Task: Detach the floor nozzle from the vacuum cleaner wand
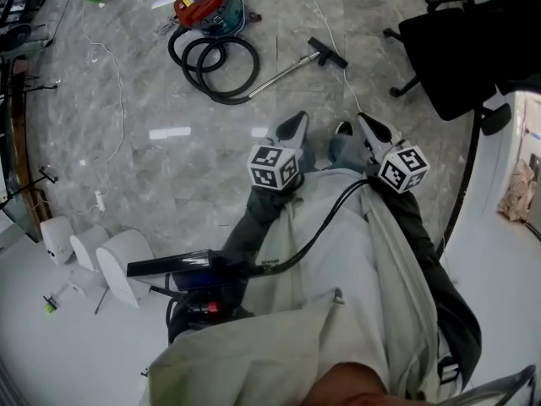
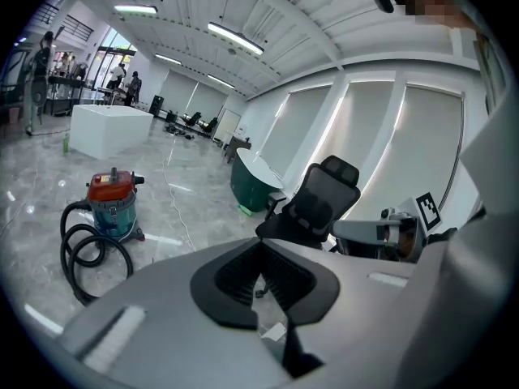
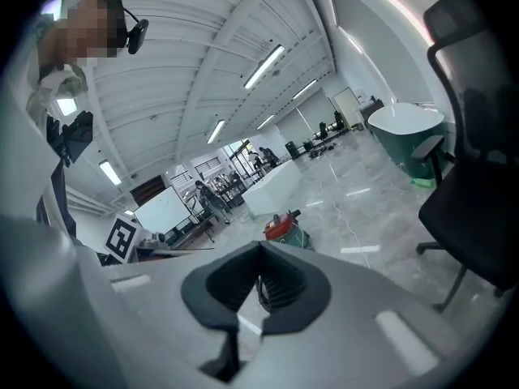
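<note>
The vacuum cleaner [image 1: 203,2], red on top and teal below, stands far off on the grey floor with its black hose [image 1: 215,66] coiled beside it. A metal wand [image 1: 283,73] runs from the hose to the black floor nozzle [image 1: 327,52], which is still joined to it. My left gripper [image 1: 295,123] and right gripper [image 1: 368,125] are held side by side well short of the nozzle, both shut and holding nothing. The left gripper view shows the vacuum cleaner [image 2: 113,205] beyond the left gripper [image 2: 261,278]. In the right gripper view the canister [image 3: 284,227] sits just above the right gripper [image 3: 259,286].
A black office chair [image 1: 456,49] stands right of the nozzle. A white cable [image 1: 114,117] trails across the floor at the left. White rounded objects [image 1: 93,252] lie at the lower left. A black cable [image 1: 330,218] runs along the person's leg.
</note>
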The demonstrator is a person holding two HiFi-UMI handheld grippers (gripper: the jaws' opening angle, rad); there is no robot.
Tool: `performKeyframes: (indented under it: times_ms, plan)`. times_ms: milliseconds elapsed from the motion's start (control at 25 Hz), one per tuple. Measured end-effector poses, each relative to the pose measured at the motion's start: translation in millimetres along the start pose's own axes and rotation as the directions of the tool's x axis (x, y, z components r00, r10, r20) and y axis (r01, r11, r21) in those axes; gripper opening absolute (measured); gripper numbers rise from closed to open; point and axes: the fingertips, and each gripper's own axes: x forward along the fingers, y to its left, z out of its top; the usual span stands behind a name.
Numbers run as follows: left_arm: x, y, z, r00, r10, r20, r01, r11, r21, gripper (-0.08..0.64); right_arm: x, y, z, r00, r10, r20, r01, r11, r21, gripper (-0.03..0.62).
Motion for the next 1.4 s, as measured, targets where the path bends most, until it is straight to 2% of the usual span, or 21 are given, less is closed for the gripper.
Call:
performKeyframes:
  times_ms: [440, 880, 1400]
  plan:
    - [1.8, 9.9, 9.1, 0.998, -0.056, -0.008, 0.056, 0.998, 0.031, 0.006, 7.5, 14.5, -10.1, 1.0, -0.028, -0.009, 0.028, 0.999, 0.019, 0.002]
    - [-2.0, 15.4, 12.2, 0.998, -0.061, 0.011, 0.06, 0.998, 0.037, 0.006, 18.4, 23.4, -6.2, 0.999, -0.041, -0.015, 0.039, 0.996, -0.081, 0.002]
    - [1.4, 14.2, 1.9, 0.998, -0.064, -0.02, 0.065, 0.997, 0.035, 0.006, 16.0, 22.2, -8.7, 0.998, -0.058, -0.016, 0.057, 0.995, -0.082, 0.002]
